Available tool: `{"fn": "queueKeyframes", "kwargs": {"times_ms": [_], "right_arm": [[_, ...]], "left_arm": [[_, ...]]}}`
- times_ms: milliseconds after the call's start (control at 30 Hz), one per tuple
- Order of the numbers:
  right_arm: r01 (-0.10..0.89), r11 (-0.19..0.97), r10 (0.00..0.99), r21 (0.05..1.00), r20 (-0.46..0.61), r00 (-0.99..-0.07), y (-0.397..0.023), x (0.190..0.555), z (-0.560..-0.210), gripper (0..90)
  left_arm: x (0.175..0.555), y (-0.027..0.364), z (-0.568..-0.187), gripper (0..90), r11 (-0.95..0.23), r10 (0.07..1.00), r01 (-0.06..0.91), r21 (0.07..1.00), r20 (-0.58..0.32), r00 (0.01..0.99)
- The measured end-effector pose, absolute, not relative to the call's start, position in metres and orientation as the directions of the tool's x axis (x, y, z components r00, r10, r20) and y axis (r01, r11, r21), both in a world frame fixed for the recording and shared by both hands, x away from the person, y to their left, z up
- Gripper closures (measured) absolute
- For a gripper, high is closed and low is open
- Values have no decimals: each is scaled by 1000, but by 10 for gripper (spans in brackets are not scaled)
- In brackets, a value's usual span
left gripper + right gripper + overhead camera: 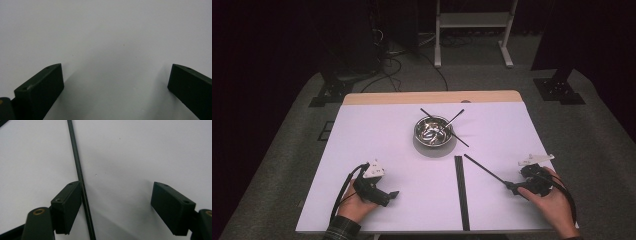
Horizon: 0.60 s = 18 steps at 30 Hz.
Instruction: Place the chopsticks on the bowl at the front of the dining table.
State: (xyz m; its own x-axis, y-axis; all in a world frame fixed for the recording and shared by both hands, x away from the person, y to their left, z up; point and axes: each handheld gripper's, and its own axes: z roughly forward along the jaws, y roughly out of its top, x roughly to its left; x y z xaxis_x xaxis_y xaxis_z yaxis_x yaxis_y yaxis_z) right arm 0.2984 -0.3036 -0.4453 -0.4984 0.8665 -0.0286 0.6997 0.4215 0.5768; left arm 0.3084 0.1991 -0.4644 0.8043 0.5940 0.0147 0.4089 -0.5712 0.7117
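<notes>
Left claw [116,82]: jaws spread wide, gripping nothing, over bare white bench [107,30], well left of the black strip [461,192].
Black strip: lies flat on the bench, between both claws.
Right claw [116,205]: released, jaws wide; thin black rod [79,177] lies just inside its left jaw, apparently touching it, right of the strip.

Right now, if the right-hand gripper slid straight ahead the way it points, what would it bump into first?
Probably nothing soon. The right gripper is open, with the thin black stick lying along its line beside one jaw. Farther on sits the metal bowl, though its line may pass beside it.
</notes>
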Motion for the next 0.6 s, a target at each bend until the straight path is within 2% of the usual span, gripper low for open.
{"fn": "queueKeyframes", "kwargs": {"times_ms": [600], "right_arm": [[724, 369, 892, 583, -3, -452, -325, 304, -447, 227]], "left_arm": [[308, 199, -464, 0, -571, 594, 409, 711, 14, 805]]}}
